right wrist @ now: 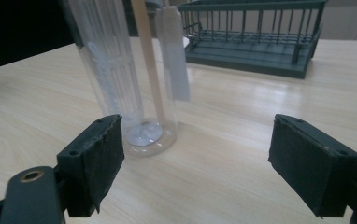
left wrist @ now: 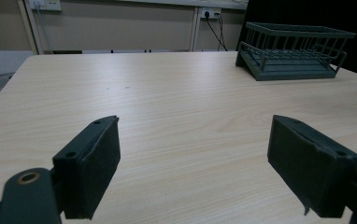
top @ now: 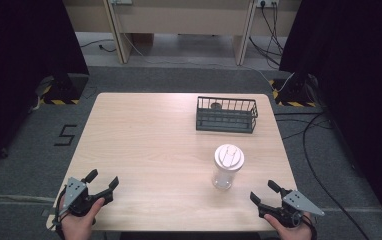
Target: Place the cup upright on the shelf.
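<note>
Nearest the person, both grippers sat low at the front edge of the table (top: 144, 150), each held in a hand: the left gripper (top: 100, 182) at the near left corner with its jaws spread wide and nothing between them, and the right gripper (top: 265, 192) at the near right corner, likewise spread and empty. Just beyond the right gripper stood the clear tumbler (top: 226, 167), upright, capped by a white lid (top: 229, 155), with a pale stick (right wrist: 147, 60) leaning inside it as the right gripper view showed. The likely step was a reach by the right gripper for that tumbler, and it would have been done best by coming in level, centring the jaws on the mid-body below the lid, and closing gently, since the smooth, tall wall could slip or tip. The left gripper was well apart from it and could have steadied it if needed. Farthest off, toward the right rear of the table, stood the dark wire basket (top: 226, 115).
</note>
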Available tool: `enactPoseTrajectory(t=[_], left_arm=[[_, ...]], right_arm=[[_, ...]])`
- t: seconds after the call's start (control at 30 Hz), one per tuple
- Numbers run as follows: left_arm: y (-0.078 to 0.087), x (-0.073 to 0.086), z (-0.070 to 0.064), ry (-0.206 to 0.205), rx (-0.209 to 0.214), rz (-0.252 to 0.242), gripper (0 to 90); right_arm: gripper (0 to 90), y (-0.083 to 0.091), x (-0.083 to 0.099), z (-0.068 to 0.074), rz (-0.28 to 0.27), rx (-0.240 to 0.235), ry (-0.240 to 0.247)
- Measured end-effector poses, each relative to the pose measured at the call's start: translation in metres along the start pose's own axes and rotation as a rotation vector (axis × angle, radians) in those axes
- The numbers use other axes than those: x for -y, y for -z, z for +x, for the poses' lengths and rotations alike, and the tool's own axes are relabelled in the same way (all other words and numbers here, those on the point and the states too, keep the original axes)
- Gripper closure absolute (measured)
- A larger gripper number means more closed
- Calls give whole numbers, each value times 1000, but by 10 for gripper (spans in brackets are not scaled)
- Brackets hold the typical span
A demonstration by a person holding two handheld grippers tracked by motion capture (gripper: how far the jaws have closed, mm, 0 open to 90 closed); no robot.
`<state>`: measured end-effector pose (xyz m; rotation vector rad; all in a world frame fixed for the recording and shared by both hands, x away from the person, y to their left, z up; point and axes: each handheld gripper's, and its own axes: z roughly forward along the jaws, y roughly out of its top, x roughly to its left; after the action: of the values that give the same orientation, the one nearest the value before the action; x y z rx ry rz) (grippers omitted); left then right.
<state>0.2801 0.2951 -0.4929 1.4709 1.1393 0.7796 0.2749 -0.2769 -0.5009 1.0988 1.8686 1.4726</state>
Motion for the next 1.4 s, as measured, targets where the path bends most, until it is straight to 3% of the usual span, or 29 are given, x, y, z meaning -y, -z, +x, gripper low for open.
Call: enactPoseTrajectory(t=[0.33, 0.47, 0.67, 1.1, 1.4], left_arm=[[1, 0, 1, 21, 10, -6, 149], [1, 0, -1, 38, 29, -20, 149], [-1, -1, -6, 14, 45, -21, 155], [0, -2, -8, 21, 57, -28, 155], [-1, -1, -7, 24, 58, -28, 156]], right_arm=[[159, -9, -11, 18, -24, -59, 62], [172, -13, -13, 23, -18, -82, 62], [175, -22, -11, 26, -3, -91, 54], [157, -62, -18, 36, 30, -138, 68], [151, -84, -21, 33, 59, -124, 74]])
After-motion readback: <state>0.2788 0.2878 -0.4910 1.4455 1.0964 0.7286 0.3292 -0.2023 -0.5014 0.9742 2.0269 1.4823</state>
